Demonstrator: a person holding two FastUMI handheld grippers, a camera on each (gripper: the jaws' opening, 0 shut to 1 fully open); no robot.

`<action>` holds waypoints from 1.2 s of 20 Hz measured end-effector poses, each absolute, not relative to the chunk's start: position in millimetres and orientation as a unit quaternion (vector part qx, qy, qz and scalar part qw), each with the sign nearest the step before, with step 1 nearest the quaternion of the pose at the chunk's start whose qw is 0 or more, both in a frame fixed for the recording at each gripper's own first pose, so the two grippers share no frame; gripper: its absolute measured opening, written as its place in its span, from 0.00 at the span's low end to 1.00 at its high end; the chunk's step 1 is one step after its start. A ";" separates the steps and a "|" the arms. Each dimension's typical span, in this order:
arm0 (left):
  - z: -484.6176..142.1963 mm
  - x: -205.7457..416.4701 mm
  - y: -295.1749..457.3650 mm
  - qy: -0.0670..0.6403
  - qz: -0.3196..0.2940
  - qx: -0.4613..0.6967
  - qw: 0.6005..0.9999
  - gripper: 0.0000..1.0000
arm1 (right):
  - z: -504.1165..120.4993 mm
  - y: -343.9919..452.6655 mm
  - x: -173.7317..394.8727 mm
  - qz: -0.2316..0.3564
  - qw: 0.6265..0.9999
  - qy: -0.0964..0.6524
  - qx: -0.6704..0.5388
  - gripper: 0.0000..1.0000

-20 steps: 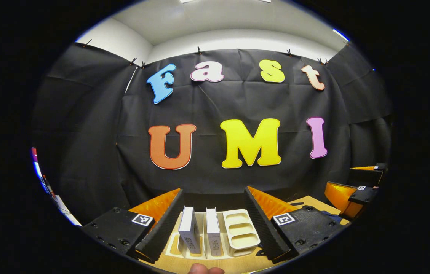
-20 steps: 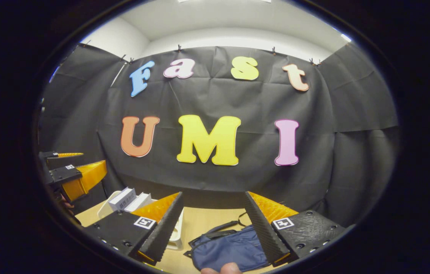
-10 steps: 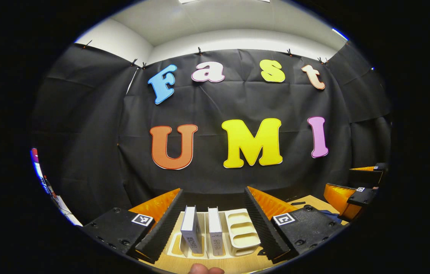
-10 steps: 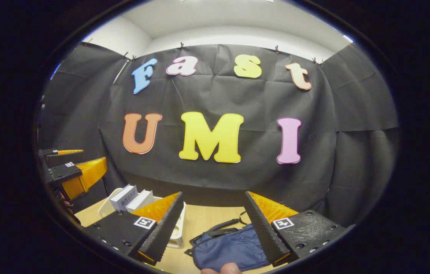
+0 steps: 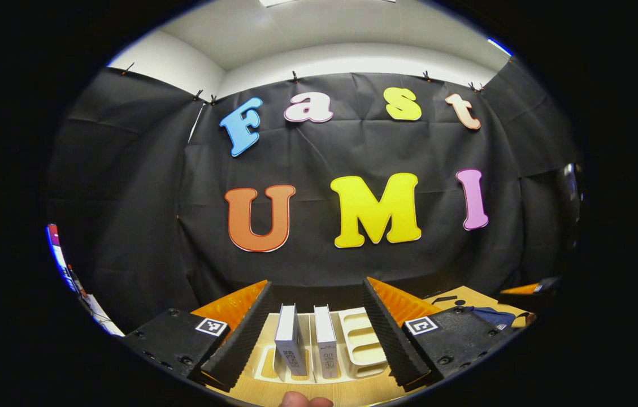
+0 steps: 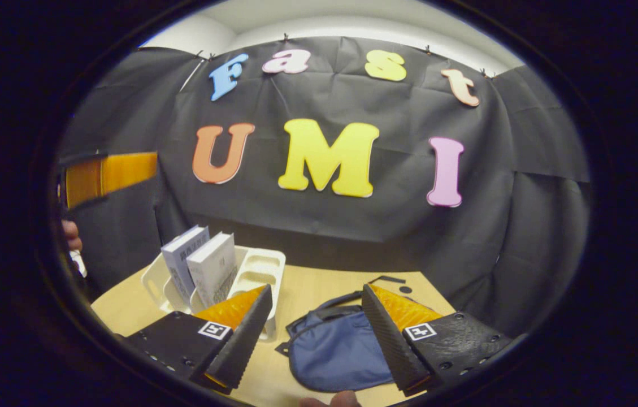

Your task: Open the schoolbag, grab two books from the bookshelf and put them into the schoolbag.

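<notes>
Two white books (image 5: 290, 338) (image 5: 325, 341) stand upright in a cream bookshelf rack (image 5: 365, 346) on the wooden table. My left gripper (image 5: 316, 284) is open and held in front of them, apart from both. A dark blue schoolbag (image 6: 334, 353) lies flat on the table with its strap toward the wall. My right gripper (image 6: 316, 289) hangs open above the bag's near side, touching nothing. The same books (image 6: 183, 259) (image 6: 214, 270) and rack (image 6: 263, 265) stand to the bag's left. An edge of the bag (image 5: 493, 315) is visible at the right of the left gripper view.
The wooden table (image 6: 330, 285) ends at the black cloth wall. The left gripper (image 6: 105, 174) and the hand (image 6: 70, 234) holding it sit at the left edge of the right gripper view. The right gripper (image 5: 526, 289) pokes in at the right.
The right gripper has tipped downward, so the bag, rack and table fill more of its view. The left gripper has barely moved. The right gripper sits lower in the left gripper view.
</notes>
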State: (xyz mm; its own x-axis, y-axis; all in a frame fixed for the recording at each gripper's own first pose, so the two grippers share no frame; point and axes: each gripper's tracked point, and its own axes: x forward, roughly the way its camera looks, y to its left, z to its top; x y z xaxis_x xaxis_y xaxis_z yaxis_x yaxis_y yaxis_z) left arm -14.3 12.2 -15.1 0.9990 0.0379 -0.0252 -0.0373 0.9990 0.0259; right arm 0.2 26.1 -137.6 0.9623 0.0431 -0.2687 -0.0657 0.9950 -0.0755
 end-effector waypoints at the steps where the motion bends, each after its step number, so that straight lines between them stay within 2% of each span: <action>1: -17.0 -15.0 14.2 0.016 0.021 0.012 1.000 0.98 | -160.2 28.7 -0.1 0.030 0.986 0.154 -0.052 0.95; 2: -19.4 -15.6 15.4 0.019 0.023 0.012 0.999 0.98 | -183.2 31.9 -0.5 0.034 0.982 0.174 -0.065 0.98; 4: -25.1 -18.5 20.1 0.026 0.027 0.011 0.999 0.98 | -226.3 37.9 2.4 0.043 0.972 0.213 -0.090 0.96; 8: -33.5 -25.3 28.4 0.037 0.037 0.015 0.999 0.98 | -295.7 46.3 -2.1 0.054 0.949 0.292 -0.108 0.98; 14: -40.8 -31.0 46.1 0.050 0.059 0.021 0.997 0.98 | -370.1 31.4 5.6 0.019 0.916 0.370 -0.157 0.96; 17: -43.6 -32.9 53.6 0.056 0.070 0.018 0.996 0.98 | -388.5 27.4 6.0 0.002 0.903 0.384 -0.191 0.98; 21: -42.4 -33.2 55.6 0.057 0.075 0.018 0.995 0.98 | -394.3 17.7 15.4 -0.013 0.900 0.389 -0.199 0.94; 24: -44.0 -32.3 54.3 0.058 0.075 0.018 0.995 0.98 | -396.6 19.8 17.7 0.004 0.898 0.395 -0.193 0.84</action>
State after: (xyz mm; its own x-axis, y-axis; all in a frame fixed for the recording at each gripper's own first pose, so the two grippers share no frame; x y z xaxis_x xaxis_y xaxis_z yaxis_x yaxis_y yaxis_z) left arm -32.3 54.3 -44.0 0.9820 0.1509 -0.1135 -0.1468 0.9882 0.0437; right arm 17.7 19.8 -396.6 0.6883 -0.1453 -0.7107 -0.1592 0.9256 -0.3433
